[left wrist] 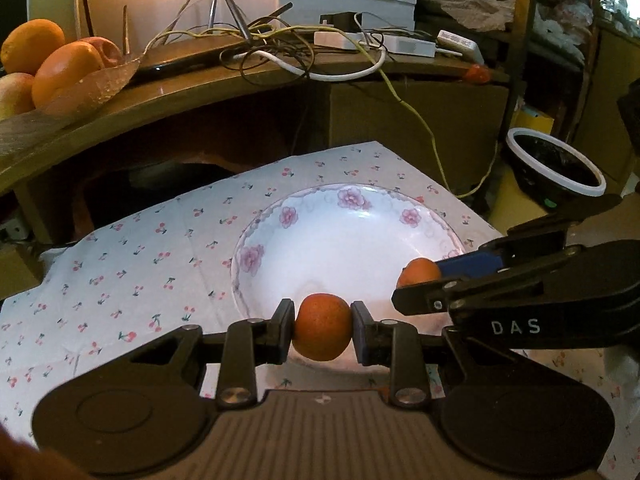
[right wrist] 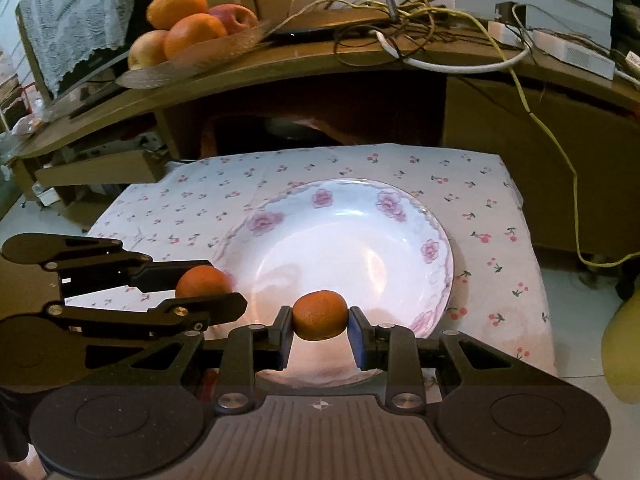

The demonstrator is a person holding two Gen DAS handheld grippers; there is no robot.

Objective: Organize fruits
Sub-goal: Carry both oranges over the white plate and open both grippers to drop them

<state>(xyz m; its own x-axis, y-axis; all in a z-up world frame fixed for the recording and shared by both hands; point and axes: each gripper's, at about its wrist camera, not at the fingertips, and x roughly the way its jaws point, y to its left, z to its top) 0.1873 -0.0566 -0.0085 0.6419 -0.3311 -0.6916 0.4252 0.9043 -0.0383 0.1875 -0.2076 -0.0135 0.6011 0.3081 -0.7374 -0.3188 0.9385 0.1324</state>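
Observation:
My left gripper (left wrist: pixel 322 328) is shut on a small orange tangerine (left wrist: pixel 322 327), held over the near rim of a white plate with pink flowers (left wrist: pixel 280 216). My right gripper (right wrist: pixel 320 316) is shut on a second small tangerine (right wrist: pixel 320 315) above the same plate's (right wrist: pixel 434 240) near side. In the left wrist view the right gripper (left wrist: pixel 420 276) comes in from the right with its tangerine (left wrist: pixel 418 272). In the right wrist view the left gripper (right wrist: pixel 204 284) reaches in from the left with its fruit (right wrist: pixel 202 280). The plate holds nothing.
The plate lies on a cherry-print cloth (left wrist: pixel 132 264). Behind it stands a wooden desk (right wrist: pixel 360 68) with tangled cables (left wrist: pixel 276 36) and a glass dish of oranges and apples (right wrist: pixel 188 28). A small red fruit (left wrist: pixel 476 74) sits on the desk's right end. A black bin (left wrist: pixel 556 168) stands at right.

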